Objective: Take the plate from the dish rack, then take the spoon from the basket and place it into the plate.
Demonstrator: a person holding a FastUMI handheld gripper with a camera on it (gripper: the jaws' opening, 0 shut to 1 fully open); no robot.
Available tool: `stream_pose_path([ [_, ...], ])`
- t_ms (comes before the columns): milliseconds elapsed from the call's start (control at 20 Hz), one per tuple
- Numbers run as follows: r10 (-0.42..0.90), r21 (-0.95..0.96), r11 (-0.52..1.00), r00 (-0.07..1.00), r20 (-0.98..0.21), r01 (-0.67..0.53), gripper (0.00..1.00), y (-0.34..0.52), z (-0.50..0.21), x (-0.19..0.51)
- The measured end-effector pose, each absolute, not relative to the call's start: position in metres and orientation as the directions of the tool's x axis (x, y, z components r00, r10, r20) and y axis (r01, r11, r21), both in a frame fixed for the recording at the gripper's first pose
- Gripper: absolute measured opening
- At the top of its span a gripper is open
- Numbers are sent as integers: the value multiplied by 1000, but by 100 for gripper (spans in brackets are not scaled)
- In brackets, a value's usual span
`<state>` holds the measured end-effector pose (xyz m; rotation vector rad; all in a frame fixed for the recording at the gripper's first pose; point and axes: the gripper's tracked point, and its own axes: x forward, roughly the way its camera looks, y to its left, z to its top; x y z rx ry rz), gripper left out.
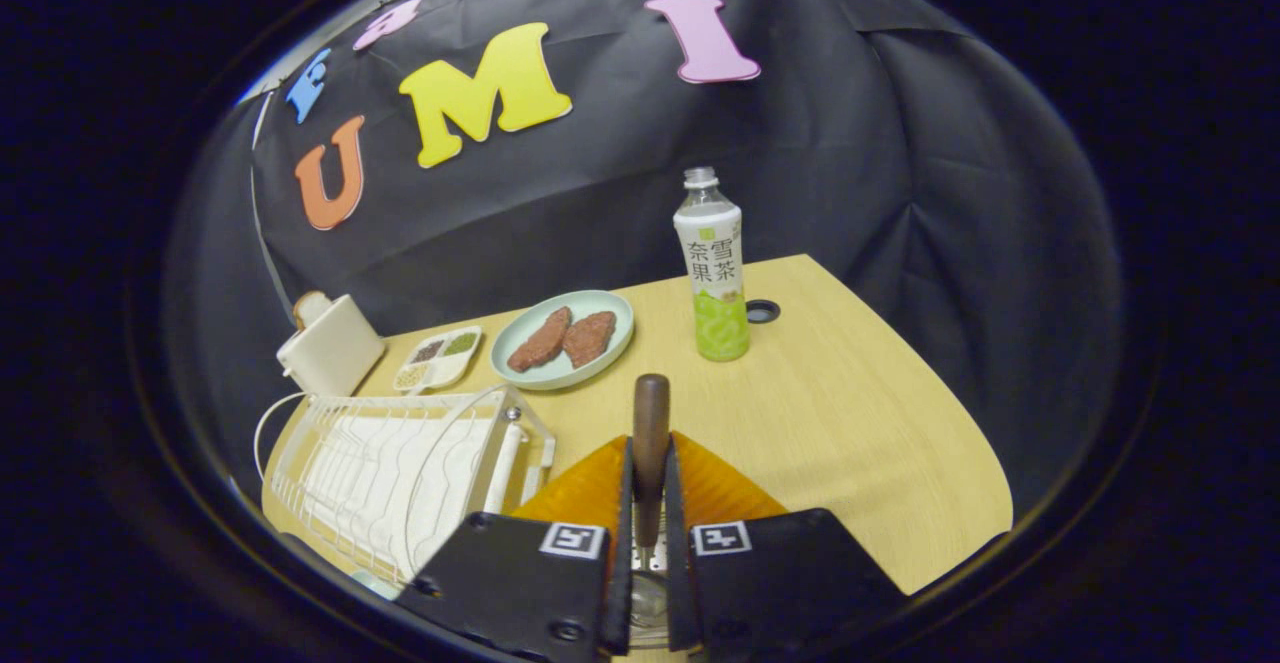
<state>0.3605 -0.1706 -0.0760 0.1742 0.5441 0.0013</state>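
The spoon (pixel 650 443) stands handle-up at bottom centre, pinched between the jaws of the gripper (pixel 650 503). Upper left lies the plate (pixel 562 338) with meat; the dish rack (pixel 390 473) sits lower left on the desk (pixel 850 413); the bottle (pixel 714 268) bears Chinese characters.

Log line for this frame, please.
tool shut on spoon | handle pointing ahead | green plate with two meat pieces beyond | dish rack beside tool | spoon not yet placed

Wooden table (pixel 850 413) with dish rack (pixel 390 473), toaster (pixel 330 348), tray (pixel 438 358), plate (pixel 562 338), bottle (pixel 715 268).
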Motion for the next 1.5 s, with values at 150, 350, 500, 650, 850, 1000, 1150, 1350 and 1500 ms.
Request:
stream_pose_path([
  [150,51,167,985,858,-511,41,14,-168,-70,356],
  [350,40,151,988,893,-448,32,10,-163,-44,338],
  [500,14,112,993,916,-402,34,10,-160,-24,322],
  [650,-15,85,995,940,-342,47,10,-158,-1,308],
  [850,-42,17,999,964,-263,48,10,-145,31,278],
  [1000,-12,-16,1000,973,-229,9,10,-118,47,251],
  [1150,15,-26,999,975,-222,-21,10,-86,44,217],
  [1350,38,-19,999,974,-225,-43,10,-39,17,174],
  [1500,90,23,996,965,-247,-87,10,2,-13,141],
])
